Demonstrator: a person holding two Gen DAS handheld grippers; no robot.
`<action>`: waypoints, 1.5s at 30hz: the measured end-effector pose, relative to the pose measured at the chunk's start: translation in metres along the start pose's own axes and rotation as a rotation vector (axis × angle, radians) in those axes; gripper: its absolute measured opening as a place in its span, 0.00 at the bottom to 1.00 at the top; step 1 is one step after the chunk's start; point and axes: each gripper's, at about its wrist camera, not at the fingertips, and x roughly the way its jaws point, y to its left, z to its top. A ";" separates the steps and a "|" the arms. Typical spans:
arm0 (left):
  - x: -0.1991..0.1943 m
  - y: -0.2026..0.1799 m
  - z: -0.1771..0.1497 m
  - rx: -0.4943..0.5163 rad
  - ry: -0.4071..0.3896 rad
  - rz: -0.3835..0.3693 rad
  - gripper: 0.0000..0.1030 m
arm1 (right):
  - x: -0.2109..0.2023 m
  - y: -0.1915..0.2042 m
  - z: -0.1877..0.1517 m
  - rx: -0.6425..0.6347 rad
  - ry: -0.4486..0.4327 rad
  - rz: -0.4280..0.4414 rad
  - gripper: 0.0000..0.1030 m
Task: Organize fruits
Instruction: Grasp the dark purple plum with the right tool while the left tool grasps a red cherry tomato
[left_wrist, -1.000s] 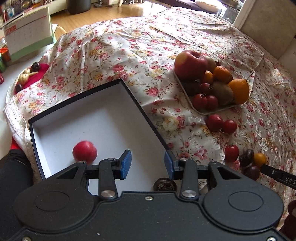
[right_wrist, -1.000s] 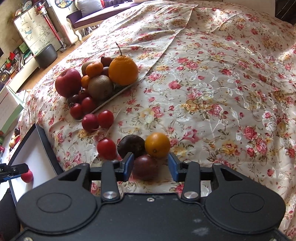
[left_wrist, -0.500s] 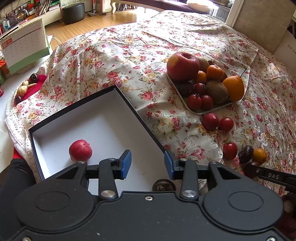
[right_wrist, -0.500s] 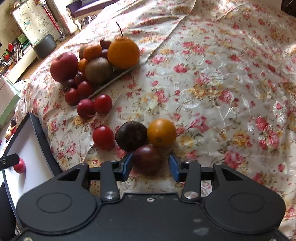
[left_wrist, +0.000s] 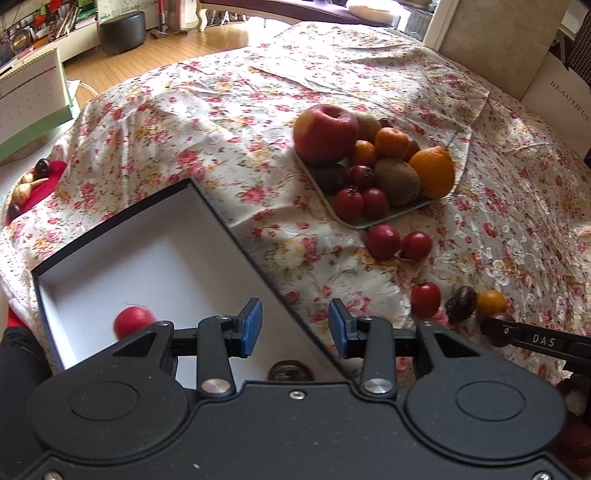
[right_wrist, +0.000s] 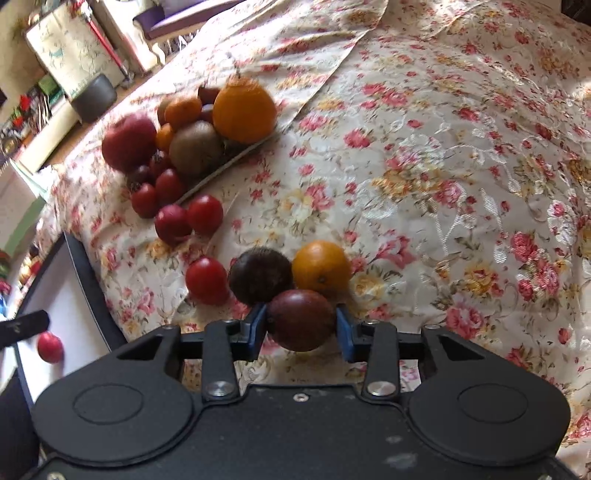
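My right gripper (right_wrist: 300, 328) is closing on a dark purple fruit (right_wrist: 300, 319) lying on the flowered cloth, and both blue pads touch its sides. Just beyond it lie another dark fruit (right_wrist: 260, 275), a small orange (right_wrist: 321, 266) and a red tomato (right_wrist: 206, 280). My left gripper (left_wrist: 295, 328) hangs open over the near corner of a white box (left_wrist: 155, 254) with a black rim, nothing between its fingers. A red fruit (left_wrist: 131, 321) sits in that box, and a dark fruit (left_wrist: 290, 369) shows partly behind the gripper body.
A flat plate (left_wrist: 354, 223) holds an apple, kiwis, oranges and tomatoes, with two red tomatoes (left_wrist: 399, 242) loose in front of it. A calendar stand (left_wrist: 33, 99) stands far left. A red dish of small items (left_wrist: 40, 181) sits at the left table edge.
The right gripper sank toward the dark purple fruit; its jaws widened, then narrowed onto it. The left gripper drifted slightly over the box and stayed open.
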 end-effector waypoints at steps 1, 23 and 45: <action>0.002 -0.006 0.002 0.006 0.000 -0.005 0.46 | -0.004 -0.004 0.002 0.012 -0.006 0.008 0.40; 0.080 -0.111 0.010 0.076 0.115 -0.062 0.46 | -0.031 -0.077 0.015 0.164 -0.103 0.027 0.40; 0.071 -0.102 0.007 -0.027 0.084 -0.022 0.39 | -0.033 -0.051 0.010 0.103 -0.088 0.059 0.40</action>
